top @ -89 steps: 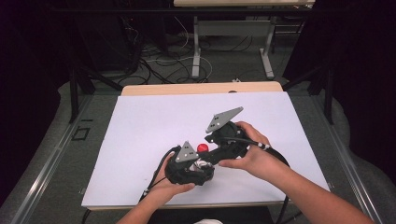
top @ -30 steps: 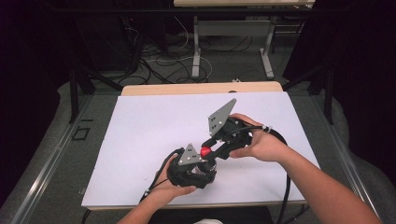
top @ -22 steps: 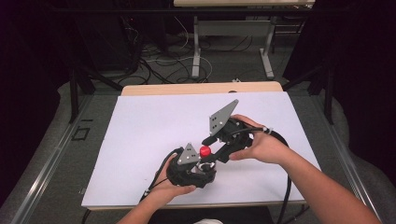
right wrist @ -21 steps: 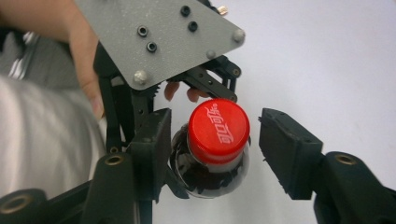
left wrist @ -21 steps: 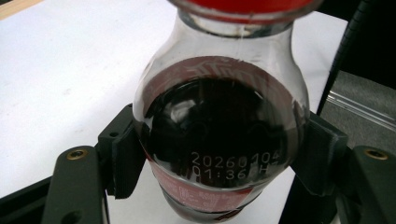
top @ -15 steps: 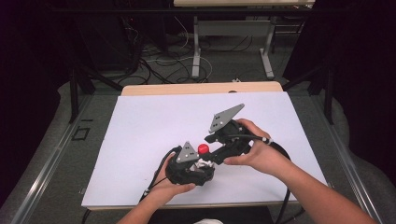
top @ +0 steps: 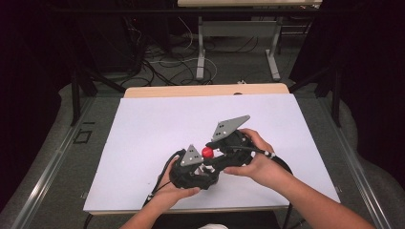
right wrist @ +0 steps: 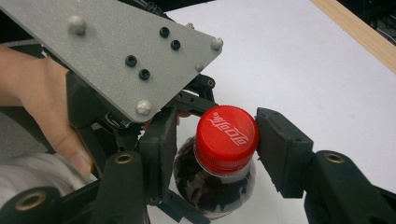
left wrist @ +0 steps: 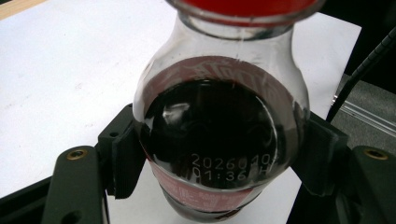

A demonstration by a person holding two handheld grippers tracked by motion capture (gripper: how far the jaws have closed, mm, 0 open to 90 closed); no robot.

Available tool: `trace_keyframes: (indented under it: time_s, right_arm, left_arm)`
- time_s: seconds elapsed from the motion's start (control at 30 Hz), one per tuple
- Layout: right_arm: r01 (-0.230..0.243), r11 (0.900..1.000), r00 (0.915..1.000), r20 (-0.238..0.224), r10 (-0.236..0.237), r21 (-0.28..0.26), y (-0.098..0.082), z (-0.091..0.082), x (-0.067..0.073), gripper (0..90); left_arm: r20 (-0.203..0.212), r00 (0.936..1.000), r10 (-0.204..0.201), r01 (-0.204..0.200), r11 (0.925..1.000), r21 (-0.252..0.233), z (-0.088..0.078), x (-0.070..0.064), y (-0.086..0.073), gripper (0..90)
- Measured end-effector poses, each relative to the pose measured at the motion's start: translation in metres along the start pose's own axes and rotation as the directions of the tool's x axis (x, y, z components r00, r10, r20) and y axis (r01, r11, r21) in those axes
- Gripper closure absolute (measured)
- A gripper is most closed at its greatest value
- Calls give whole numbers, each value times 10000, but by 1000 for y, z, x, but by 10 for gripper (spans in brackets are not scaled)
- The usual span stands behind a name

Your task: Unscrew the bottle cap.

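The fingers of the two grippers meet over one small bottle near the front of the table. From the high view, the left gripper (top: 203, 168) sits low in the person's left hand (top: 168, 190), and the right gripper (top: 217, 153) comes in from the right in the right hand (top: 258, 164). The red cap (top: 207, 152) shows between their grey plates, above the white table top (top: 153, 129). The bottle (top: 206, 160) seems to stand roughly upright, cap toward the camera.

In the left gripper view, the two black pads (left wrist: 123, 154) press on either side of the bottle's rounded shoulder (left wrist: 219, 126), which is full of dark drink. The jaws are closed on the glassy body, with no gap visible at the left pad; the right pad is partly hidden behind the curve. The cap (left wrist: 243, 7) is at the top edge, so the bottle's long axis runs away from this gripper, up the picture.

In the right gripper view, the cap (right wrist: 226, 137) lies between the two jaws, which stand partly open. The left finger (right wrist: 161, 149) is just beside the cap and may touch it; the right finger (right wrist: 282, 149) stands a little apart. I judge the cap is not yet pinched. The bottle's axis points almost straight at this camera, so the right gripper is the one set to close on and turn the cap while the left holds the body.
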State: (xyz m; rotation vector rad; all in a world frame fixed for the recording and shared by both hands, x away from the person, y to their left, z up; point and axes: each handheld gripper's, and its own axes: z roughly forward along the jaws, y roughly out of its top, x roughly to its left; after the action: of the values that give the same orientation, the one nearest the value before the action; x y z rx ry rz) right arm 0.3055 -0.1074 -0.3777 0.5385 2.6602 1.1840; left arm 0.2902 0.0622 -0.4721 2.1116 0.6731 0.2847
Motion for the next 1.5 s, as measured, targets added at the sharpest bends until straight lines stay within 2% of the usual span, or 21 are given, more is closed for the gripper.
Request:
trace_keyframes:
  time_s: [0.2,0.3,0.37,0.4,0.5,0.57,0.63,0.67,0.7,0.77,0.8,0.87,0.93,1.0,1.07,1.13,1.2,1.3,1.33,1.43,1.5]
  right_arm:
    - [-49,9999,9999,-123,48,-92,0,5,-1,517]
    - [282,9996,9992,-297,-283,-32,1,6,-2,539]
    - [795,9968,9955,-529,-792,37,2,7,-6,596]
    - [953,9954,9928,-739,-941,129,3,6,-9,606]
    - [1548,9878,9769,-1516,-1506,156,6,6,-19,610]
    - [1944,9805,9572,-2238,-1837,269,7,4,-24,612]
    - [2848,9584,9211,-2826,-2677,202,10,4,-30,613]
    - [3094,9508,9083,-3018,-2896,186,11,4,-31,614]
    - [3415,9399,8880,-3296,-3207,56,12,4,-33,614]
    - [3714,9284,8647,-3603,-3499,-103,12,5,-36,611]
    - [3651,9310,8657,-3665,-3409,-37,12,5,-37,608]
    - [3501,9367,8800,-3423,-3293,-13,11,5,-36,600]
    - [3501,9367,8871,-3223,-3303,36,11,3,-33,574]
    - [3058,9521,9079,-3017,-2911,18,10,2,-31,540]
    - [2720,9622,9220,-2900,-2567,130,9,2,-31,551]
    - [2494,9684,9266,-2927,-2360,88,8,2,-32,545]
    - [2535,9672,9317,-2719,-2408,122,7,2,-31,604]
    - [2394,9708,9277,-2976,-2254,113,6,3,-37,606]
    - [2216,9751,9313,-2987,-2085,101,5,3,-37,607]
    - [2304,9731,9268,-3038,-2209,-47,5,1,-42,608]
    - [2161,9761,9308,-2967,-2133,-237,6,-3,-44,608]
  left_arm:
    - [95,10000,-3,2,10000,37,1,-2,0,298]
    - [142,9999,63,-63,10000,53,0,-2,0,298]
    - [201,9994,274,-278,9994,197,0,-2,0,298]
    - [217,9996,163,-165,9998,95,0,-3,0,298]
    - [305,9993,210,-213,9997,95,0,-5,1,298]
    - [458,9984,325,-336,9992,223,-1,-5,1,299]
    - [553,9979,346,-360,9990,254,0,-7,1,299]
    - [537,9980,342,-349,9993,121,1,-7,1,299]
    - [586,9977,350,-357,9993,104,1,-8,1,299]
    - [566,9975,417,-425,9990,132,1,-8,1,299]
    - [588,9977,346,-353,9993,108,1,-8,1,299]
    - [521,9982,294,-300,9995,106,0,-7,1,299]
    - [485,9984,306,-312,9995,111,0,-6,1,299]
    - [473,9986,256,-260,9996,83,0,-5,1,299]
    - [422,9988,263,-266,9996,75,0,-4,1,299]
    - [417,9989,216,-220,9997,96,-1,-4,0,299]
    - [499,9983,296,-308,9992,236,-1,-3,1,299]
    - [449,9988,168,-173,9998,102,1,-3,0,299]
    - [426,9989,216,-219,9997,63,2,-3,0,299]
    - [485,9988,103,-113,9997,199,0,-1,0,299]
    - [402,9992,64,-69,9999,132,1,1,-1,299]
